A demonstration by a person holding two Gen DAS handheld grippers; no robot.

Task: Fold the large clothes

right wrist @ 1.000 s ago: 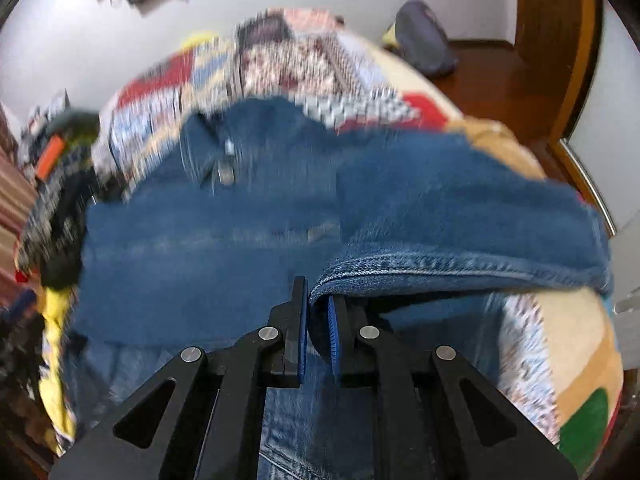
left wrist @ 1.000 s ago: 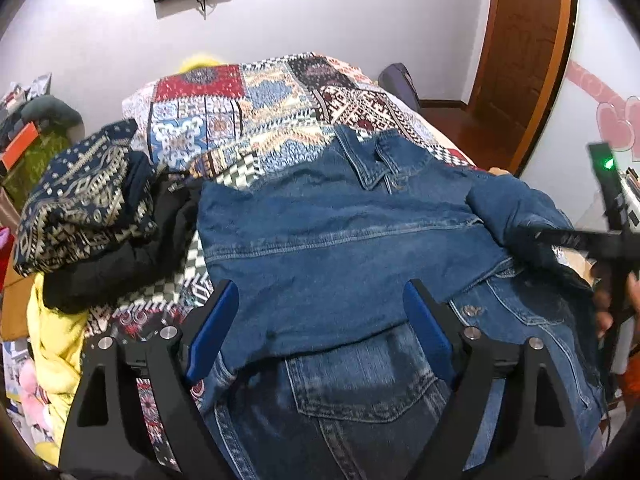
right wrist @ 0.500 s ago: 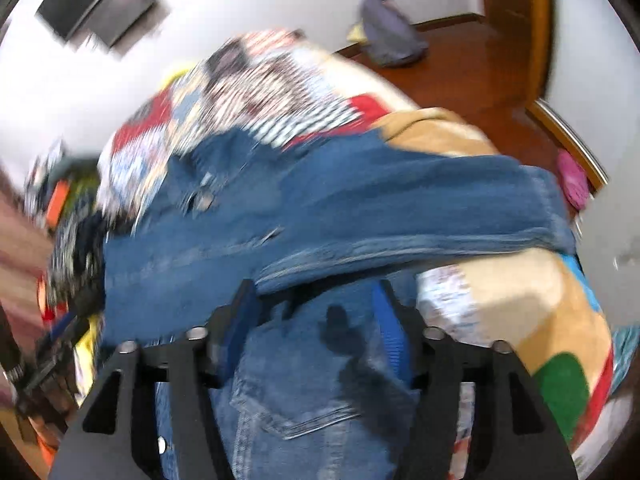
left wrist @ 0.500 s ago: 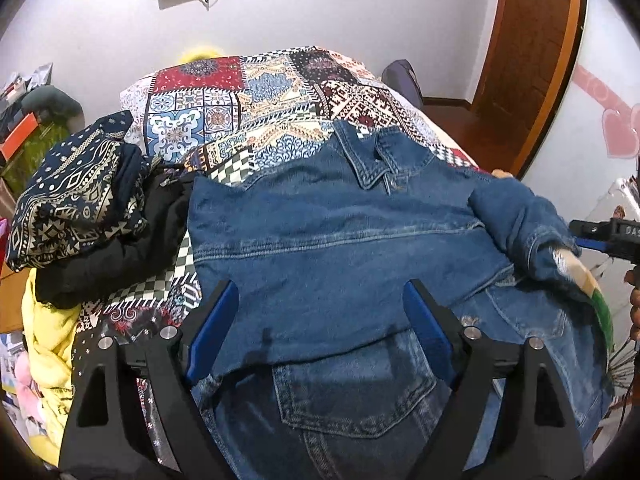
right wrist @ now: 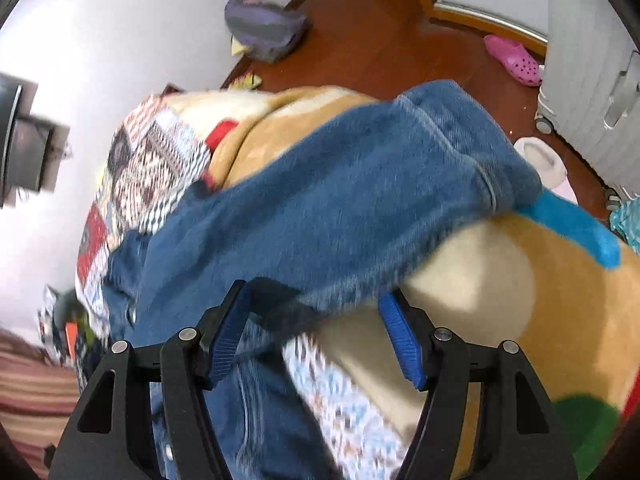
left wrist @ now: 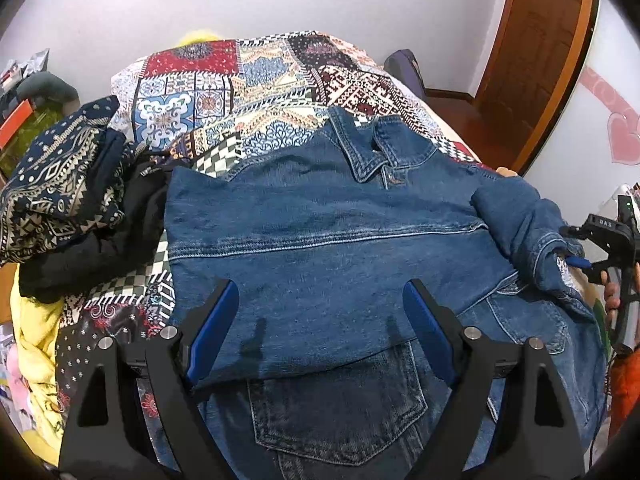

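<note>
We are holding our left claw wide and empty just above the jacket, which is lying flat on the bed ahead of it, over jeans. Our right claw is standing released, gripping nothing, the sleeve lying just beyond its tips.

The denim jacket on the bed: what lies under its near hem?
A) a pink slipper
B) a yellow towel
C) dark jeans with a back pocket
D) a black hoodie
C: the denim jacket overlaps dark jeans, whose stitched back pocket shows below the hem.
</note>
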